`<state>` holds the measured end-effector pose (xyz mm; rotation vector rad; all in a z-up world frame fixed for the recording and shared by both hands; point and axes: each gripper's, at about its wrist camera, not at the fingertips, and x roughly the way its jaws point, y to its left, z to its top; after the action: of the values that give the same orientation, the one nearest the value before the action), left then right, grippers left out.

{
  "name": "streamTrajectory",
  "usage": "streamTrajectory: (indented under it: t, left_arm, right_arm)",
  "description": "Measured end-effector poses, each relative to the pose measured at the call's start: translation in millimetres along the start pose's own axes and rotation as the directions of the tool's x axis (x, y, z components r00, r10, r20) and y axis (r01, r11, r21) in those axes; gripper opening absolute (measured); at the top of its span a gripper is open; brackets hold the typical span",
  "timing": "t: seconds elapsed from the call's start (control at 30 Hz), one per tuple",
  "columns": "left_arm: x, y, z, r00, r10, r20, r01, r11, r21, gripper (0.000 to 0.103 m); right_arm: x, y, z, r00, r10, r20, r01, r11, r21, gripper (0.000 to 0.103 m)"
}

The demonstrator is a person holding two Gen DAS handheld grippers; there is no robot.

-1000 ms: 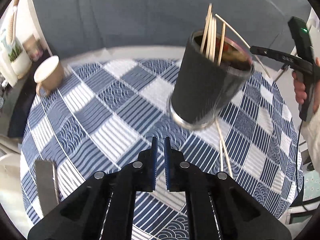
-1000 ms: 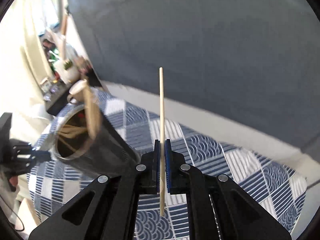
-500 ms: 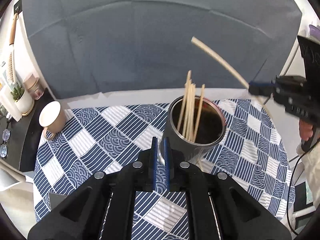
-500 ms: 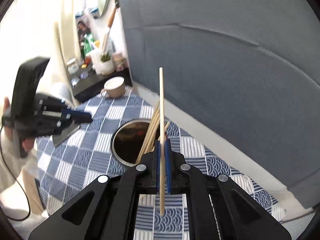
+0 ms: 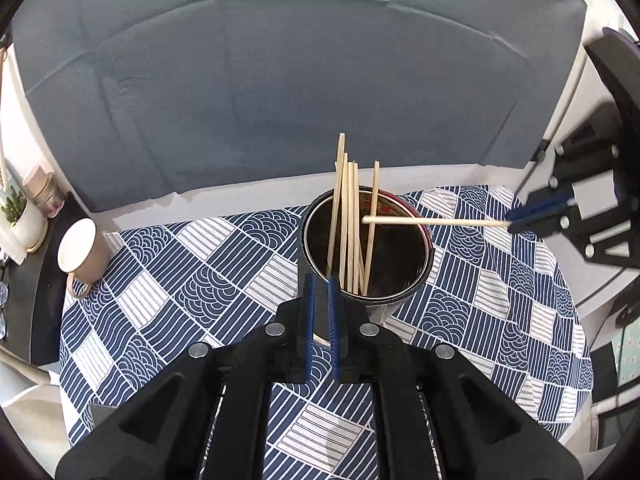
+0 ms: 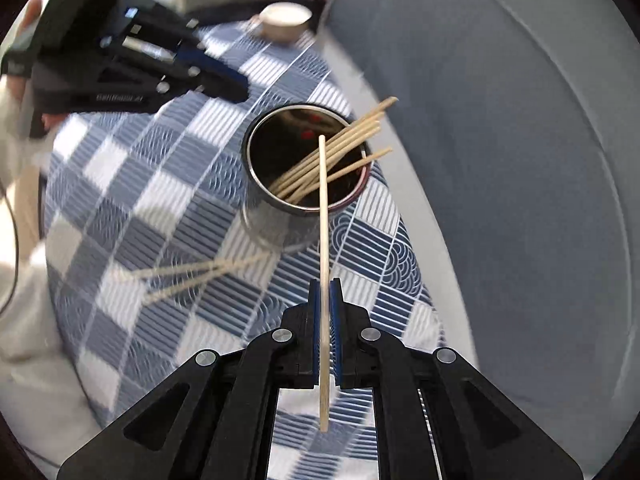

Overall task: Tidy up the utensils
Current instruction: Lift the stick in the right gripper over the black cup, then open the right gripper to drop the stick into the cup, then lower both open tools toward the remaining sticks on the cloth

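A dark metal holder (image 5: 366, 248) stands upright on the checked tablecloth, with several wooden chopsticks (image 5: 348, 220) leaning in it. My right gripper (image 6: 326, 284) is shut on one chopstick (image 6: 323, 220), and the stick's far tip hangs over the holder's (image 6: 308, 160) mouth. In the left wrist view that right gripper (image 5: 512, 221) reaches in from the right with its chopstick (image 5: 432, 221) lying level above the rim. My left gripper (image 5: 320, 280) is shut on nothing, just in front of the holder. From the right wrist it shows as the left gripper (image 6: 224, 84), off to the holder's left and apart from it.
Three loose chopsticks (image 6: 200, 276) lie on the cloth left of the holder. A beige mug (image 5: 80, 248) stands at the table's far left edge. A grey sofa back (image 5: 300, 80) rises behind the table. A side shelf holds a small plant pot (image 5: 20, 216).
My right gripper has rolled and swung its chopstick from beside the holder to over its mouth. My left gripper has risen and drawn back, and the holder looks smaller.
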<state>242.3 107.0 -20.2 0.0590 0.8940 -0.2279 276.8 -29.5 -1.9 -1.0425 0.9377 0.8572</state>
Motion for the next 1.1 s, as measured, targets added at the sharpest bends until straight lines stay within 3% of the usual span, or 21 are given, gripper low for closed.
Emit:
streamTrajectory:
  t: [0.2,0.43,0.47,0.5,0.6,0.7,0.77,0.83,0.9,1.1]
  left_arm:
    - [-2,8,-3,0.999,-0.044,0.031,0.044,0.999,0.007,0.007]
    - [8,14,-1,0.997,-0.067,0.033,0.067,0.998,0.015,0.009]
    - [9,16,-2,0.997,-0.073,0.038,0.072,0.997,0.015,0.019]
    - [8,17,-3,0.996,-0.083,0.046,0.082,0.997,0.014,0.038]
    - [4,21,-6,0.993,-0.084,0.085,0.082,0.996,0.023,0.066]
    - [4,27,-7,0.992,-0.079,0.098,0.079,0.997,0.007,0.074]
    - [4,31,-7,0.992,-0.081,0.101,0.082,0.997,-0.008,0.077]
    - [3,34,-9,0.993,-0.064,0.098,0.065,0.998,-0.008,0.079]
    - [2,37,-11,0.994,-0.057,0.096,0.058,0.998,-0.007,0.085]
    - [0,39,-17,0.996,-0.052,0.077,0.054,0.998,-0.021,0.089]
  right_arm:
    - [17,-4,41,0.989,0.009,-0.148,-0.029,0.991,-0.133,0.005]
    - [42,-1,76,0.959,0.023,-0.281,-0.094,0.966,-0.241,0.005]
    - [44,-2,80,0.954,0.032,-0.299,-0.109,0.963,-0.247,0.005]
    - [45,-3,83,0.950,0.033,-0.312,-0.117,0.960,-0.255,0.005]
    - [54,-9,94,0.925,0.053,-0.376,-0.160,0.953,-0.259,0.005]
    - [65,-11,104,0.914,0.030,-0.404,-0.152,0.949,-0.274,0.008]
    - [69,-16,108,0.904,0.036,-0.426,-0.158,0.954,-0.256,0.017]
    - [66,-19,110,0.913,0.019,-0.407,-0.134,0.958,-0.255,0.044]
    - [59,-22,110,0.924,0.027,-0.381,-0.131,0.959,-0.250,0.052]
    - [36,-34,103,0.955,-0.006,-0.296,-0.062,0.974,-0.219,0.075]
